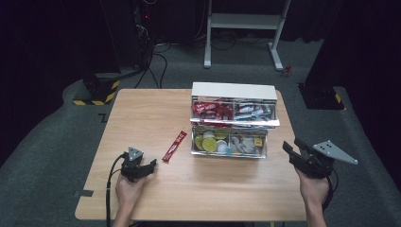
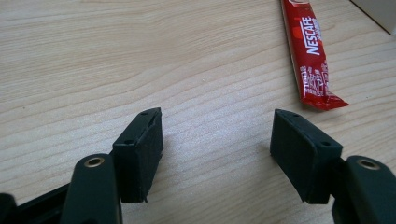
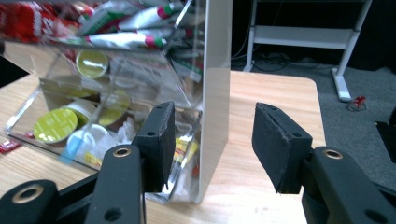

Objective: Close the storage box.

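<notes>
We see the left gripper (image 1: pixel 152 165) with its fingers (image 2: pixel 140 154) spread wide and nothing between them, only bare wood of the worktop (image 1: pixel 142 118). It sits low over the near left part of the worktop, held from below by the person's left hand (image 1: pixel 130 187). Just ahead of those fingers and a little to their right lies the red coffee stick (image 2: pixel 312 60), flat on the wood, apart from both pads; from the high view it lies slantwise between the left gripper and the clear organiser box (image 1: pixel 234 120).

The right gripper (image 1: pixel 289 150) also has its fingers (image 3: pixel 159 140) released, grasping nothing. In the right gripper view they point at the right end of the box, whose white side wall (image 3: pixel 217 84) stands in the gap between them but farther off, not touched by either pad. The person's right hand (image 1: pixel 312 187) holds this gripper at the right edge of the worktop, near the box's lower drawer.

The box stands at the far middle of the worktop, with red and silver sachets (image 1: pixel 213 111) in the upper tier and yellow-green capsules (image 1: pixel 208 141) in the lower drawer.
</notes>
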Demonstrator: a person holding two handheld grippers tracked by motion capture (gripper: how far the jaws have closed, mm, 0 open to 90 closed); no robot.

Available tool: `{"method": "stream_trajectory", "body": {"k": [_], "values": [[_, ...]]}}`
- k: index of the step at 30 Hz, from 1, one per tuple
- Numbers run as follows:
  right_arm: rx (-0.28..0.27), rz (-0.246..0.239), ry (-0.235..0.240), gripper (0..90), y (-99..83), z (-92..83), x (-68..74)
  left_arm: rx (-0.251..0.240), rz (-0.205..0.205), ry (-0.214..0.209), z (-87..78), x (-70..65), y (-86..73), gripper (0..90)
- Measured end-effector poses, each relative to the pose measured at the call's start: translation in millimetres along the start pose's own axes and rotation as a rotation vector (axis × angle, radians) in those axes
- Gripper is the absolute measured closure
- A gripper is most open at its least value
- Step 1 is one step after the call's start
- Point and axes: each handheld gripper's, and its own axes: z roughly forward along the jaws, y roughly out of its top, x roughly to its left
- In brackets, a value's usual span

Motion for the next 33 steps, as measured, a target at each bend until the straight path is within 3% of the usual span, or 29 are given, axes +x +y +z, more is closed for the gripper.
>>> {"method": "stream_trajectory", "body": {"k": [9,21,33], "values": [[0.023,0.026,-0.013,49.1,-15.9,-0.6,-6.4,0.002,0.004,0.000,-0.1,-0.2,0.1,34.0],[0.082,0.061,-0.011,49.1,-43.7,12.2,-9.0,0.002,0.004,0.000,-0.2,-0.6,-0.2,33.2],[0.113,0.047,-0.016,49.3,-59.1,27.8,-7.2,0.001,0.004,-0.001,-0.3,-0.6,-0.3,33.0]]}}
